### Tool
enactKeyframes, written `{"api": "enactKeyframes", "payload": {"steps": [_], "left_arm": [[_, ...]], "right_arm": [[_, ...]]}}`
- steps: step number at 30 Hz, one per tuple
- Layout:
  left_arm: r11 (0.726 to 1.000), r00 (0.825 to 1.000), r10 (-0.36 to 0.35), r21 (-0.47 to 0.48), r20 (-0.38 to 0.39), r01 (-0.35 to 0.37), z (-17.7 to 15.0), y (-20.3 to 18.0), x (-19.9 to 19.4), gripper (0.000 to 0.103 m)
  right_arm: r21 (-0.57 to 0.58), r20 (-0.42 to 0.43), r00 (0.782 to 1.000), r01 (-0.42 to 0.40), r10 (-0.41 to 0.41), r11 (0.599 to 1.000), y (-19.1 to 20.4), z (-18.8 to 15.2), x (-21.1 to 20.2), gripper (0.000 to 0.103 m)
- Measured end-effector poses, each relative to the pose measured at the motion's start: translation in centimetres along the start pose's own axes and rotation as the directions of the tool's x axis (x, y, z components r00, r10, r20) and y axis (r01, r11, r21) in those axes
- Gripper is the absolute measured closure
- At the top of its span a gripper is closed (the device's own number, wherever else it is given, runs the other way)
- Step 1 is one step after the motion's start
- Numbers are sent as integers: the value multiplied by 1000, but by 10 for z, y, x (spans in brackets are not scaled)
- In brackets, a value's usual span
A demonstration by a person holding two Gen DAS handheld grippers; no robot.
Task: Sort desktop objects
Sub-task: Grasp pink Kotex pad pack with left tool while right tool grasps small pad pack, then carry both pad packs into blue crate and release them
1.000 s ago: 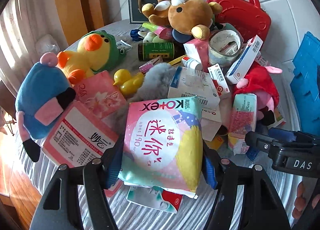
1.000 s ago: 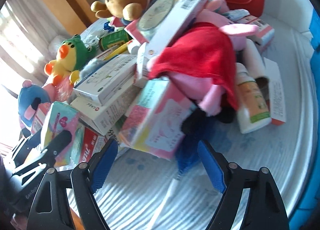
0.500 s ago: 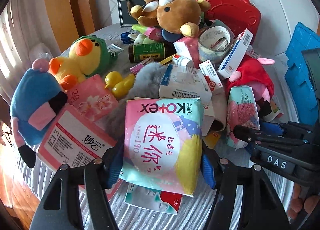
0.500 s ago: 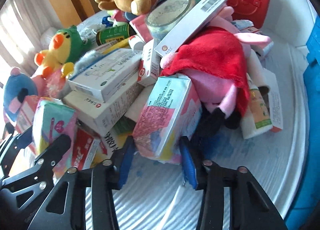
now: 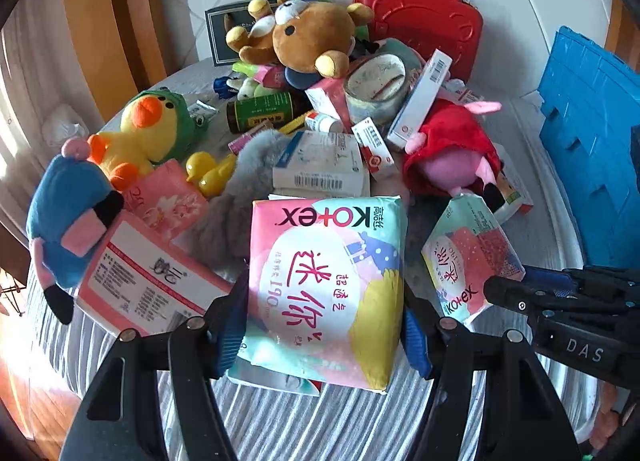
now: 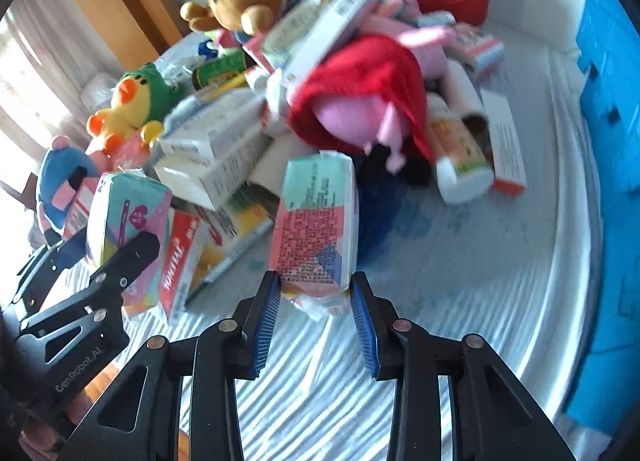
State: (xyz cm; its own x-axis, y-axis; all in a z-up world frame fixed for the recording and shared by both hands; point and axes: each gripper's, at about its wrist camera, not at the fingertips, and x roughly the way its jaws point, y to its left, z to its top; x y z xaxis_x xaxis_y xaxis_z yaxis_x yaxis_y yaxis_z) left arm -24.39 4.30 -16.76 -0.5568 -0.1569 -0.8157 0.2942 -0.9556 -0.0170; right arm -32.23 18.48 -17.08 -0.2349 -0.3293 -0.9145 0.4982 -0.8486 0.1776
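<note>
My left gripper (image 5: 324, 325) is shut on a large pink and teal Kotex pack (image 5: 326, 285) and holds it above the striped tablecloth (image 5: 320, 429). My right gripper (image 6: 316, 301) is shut on a smaller Kotex pack (image 6: 316, 221), lifted clear of the pile; that pack also shows in the left wrist view (image 5: 468, 257), with the right gripper (image 5: 500, 293) at its lower right. The left gripper (image 6: 116, 257) and its pack (image 6: 128, 213) show at the left of the right wrist view.
The pile behind holds a brown bear plush (image 5: 308, 37), a yellow duck plush (image 5: 140, 137), a blue plush (image 5: 68, 217), a red-dressed pig plush (image 5: 452, 149), medicine boxes (image 5: 320, 173) and a red case (image 5: 424, 17). A blue crate (image 5: 592, 141) stands right.
My right gripper closed on the smaller Kotex pack and pulled it out of the pile towards me. My left gripper still holds its pack, a little higher.
</note>
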Motion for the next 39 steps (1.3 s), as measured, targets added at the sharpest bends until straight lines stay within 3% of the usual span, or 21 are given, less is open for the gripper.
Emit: {"api": "enactKeyframes", "payload": {"steps": [1,3,5,8,17,19,20,22,26,31,35,39], "left_arm": [[1000,1000,-1,10,-12,1,-4,-4,3,38],[1000,999,-11,22,-38,11,-12,-11,14,38],[999,999,-12,29,-49,13,-16,-16,23,38],[998,999,15,60,-30,-13,-18,-24,26,38],[999,1000,5,37,-31,-4,-11,-16,29,38],[999,1000,4,35,-29,-3,-10,-13,30,38],[999,1000,5,33,-29,-4,-10,-12,29,38],[1000,1000,1,31,-23,0,-9,-9,27,38],[1000,1000,-4,31,17,4,-3,-5,11,38],[999,992,-28,38,123,24,12,-7,-28,38],[997,973,-55,65,226,41,24,-15,-68,38],[993,945,-106,90,311,82,33,-27,-107,38]], "right_arm": [[16,-6,1000,1,-1,1000,-5,-4,2,66],[40,-13,1000,3,-2,999,-10,-9,6,53],[36,-15,1000,17,-16,999,-11,-11,9,48],[1,1,1000,29,-29,1000,-5,-10,10,48],[-90,22,998,59,-57,994,13,9,29,43],[-91,15,998,63,-62,994,14,13,35,47],[-92,15,998,67,-66,993,14,14,36,66],[-81,21,997,73,-71,994,14,17,35,66],[-61,67,997,46,-42,997,13,11,9,67],[-59,179,984,34,-22,998,19,3,-47,67],[-53,294,955,53,-35,997,25,1,-102,67],[-49,404,911,107,-78,993,33,-5,-152,67]]}}
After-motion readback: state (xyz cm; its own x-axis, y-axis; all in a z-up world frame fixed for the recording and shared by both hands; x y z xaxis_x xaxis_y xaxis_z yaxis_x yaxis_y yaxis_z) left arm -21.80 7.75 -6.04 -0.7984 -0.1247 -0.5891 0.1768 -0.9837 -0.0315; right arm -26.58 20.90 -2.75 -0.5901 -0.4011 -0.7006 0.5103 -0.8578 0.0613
